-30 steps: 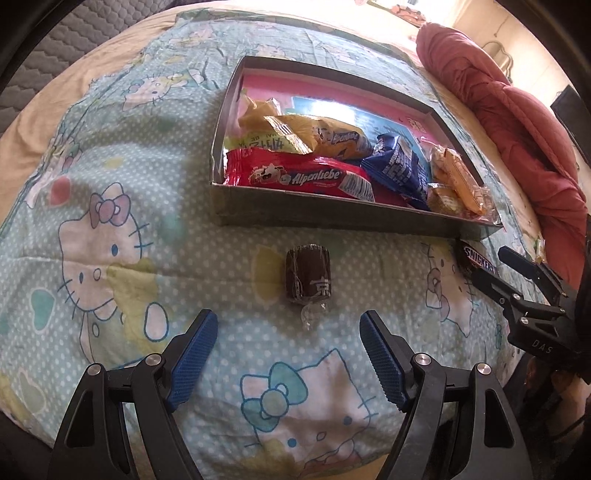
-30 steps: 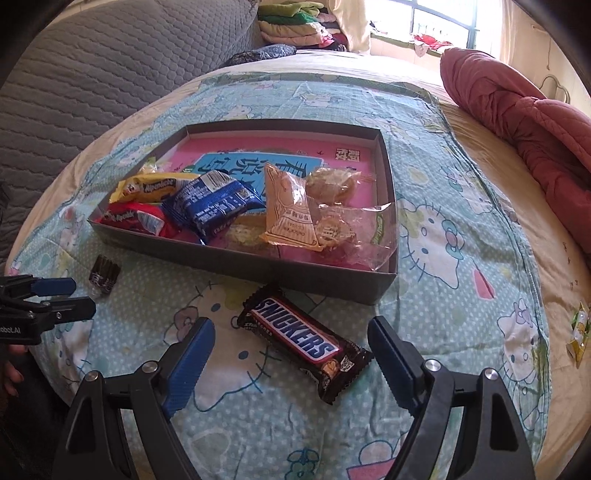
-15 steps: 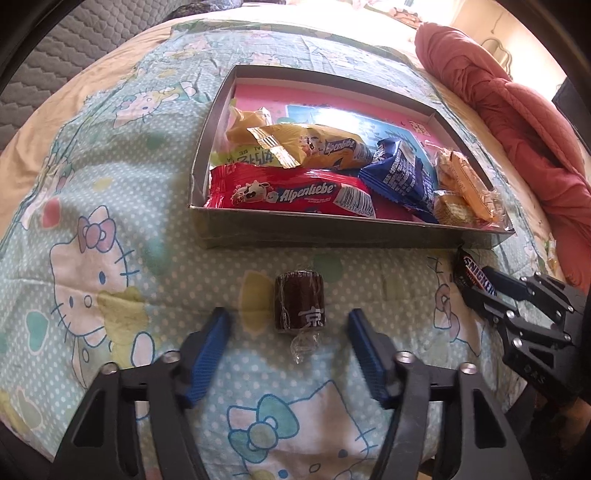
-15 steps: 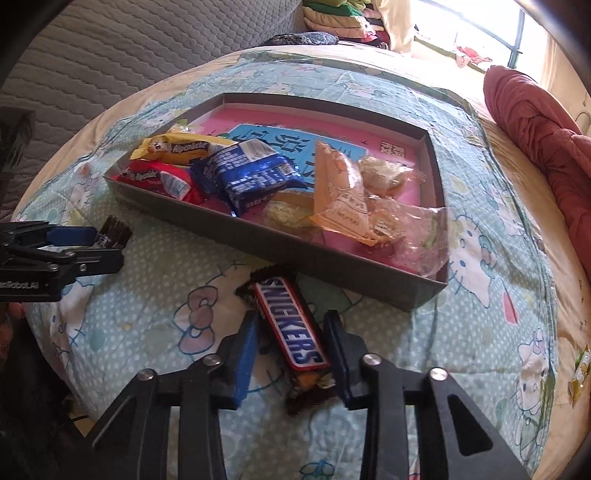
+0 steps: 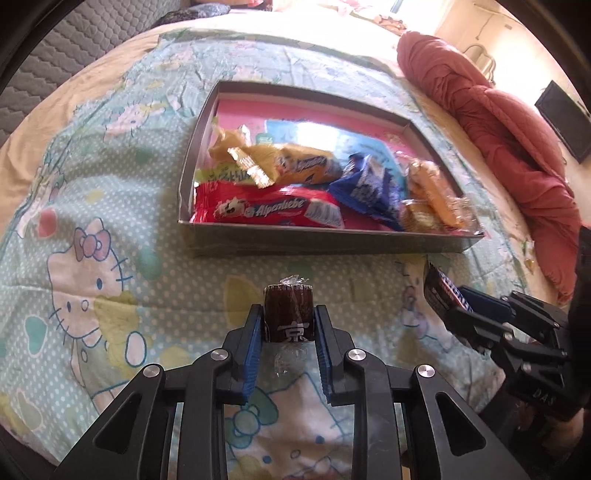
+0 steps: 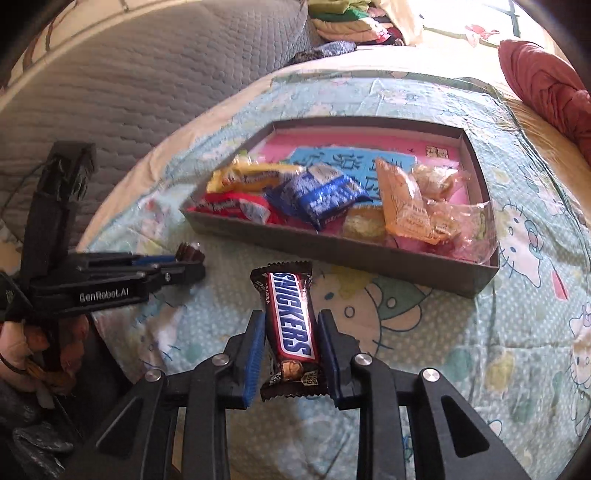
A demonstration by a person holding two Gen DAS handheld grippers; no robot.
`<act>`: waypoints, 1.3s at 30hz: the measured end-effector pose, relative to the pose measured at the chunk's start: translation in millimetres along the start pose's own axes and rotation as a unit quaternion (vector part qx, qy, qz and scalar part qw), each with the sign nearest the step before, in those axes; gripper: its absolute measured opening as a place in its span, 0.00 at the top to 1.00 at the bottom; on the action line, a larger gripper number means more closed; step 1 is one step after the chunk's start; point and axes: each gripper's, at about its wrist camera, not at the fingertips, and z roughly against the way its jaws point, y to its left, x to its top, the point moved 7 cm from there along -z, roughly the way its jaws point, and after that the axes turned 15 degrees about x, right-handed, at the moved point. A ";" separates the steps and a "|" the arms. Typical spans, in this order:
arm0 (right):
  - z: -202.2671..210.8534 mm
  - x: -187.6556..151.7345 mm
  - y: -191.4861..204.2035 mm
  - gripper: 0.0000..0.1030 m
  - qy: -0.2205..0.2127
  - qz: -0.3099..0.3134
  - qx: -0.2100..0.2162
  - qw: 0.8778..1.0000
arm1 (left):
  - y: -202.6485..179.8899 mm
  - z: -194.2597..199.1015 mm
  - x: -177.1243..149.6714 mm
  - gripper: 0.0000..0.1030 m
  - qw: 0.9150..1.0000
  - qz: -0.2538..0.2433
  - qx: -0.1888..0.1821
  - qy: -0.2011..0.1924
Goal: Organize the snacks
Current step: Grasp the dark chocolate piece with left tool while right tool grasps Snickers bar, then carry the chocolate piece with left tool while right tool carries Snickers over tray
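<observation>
My left gripper is shut on a small dark brown wrapped candy and holds it just above the bedspread, in front of the grey snack box. My right gripper is shut on a Snickers bar, lifted off the bedspread near the box's front wall. The box holds a red Alpenliebe pack, a yellow pack, a blue pack and clear-wrapped pastries. Each gripper shows in the other's view: the right one, the left one.
The box lies on a Hello Kitty bedspread. A red quilt is bunched at the right. A grey padded headboard stands at the left, with folded clothes behind the bed.
Both grippers have closed: the left on the brown candy, the right on the Snickers bar. Both snacks have been lifted off the bedspread and the grippers have moved toward the box.
</observation>
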 end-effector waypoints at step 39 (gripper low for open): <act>-31.3 80.4 -40.9 0.71 -0.077 0.015 -0.068 0.995 | -37.6 -28.7 82.2 0.73 0.997 -0.042 0.000 -0.066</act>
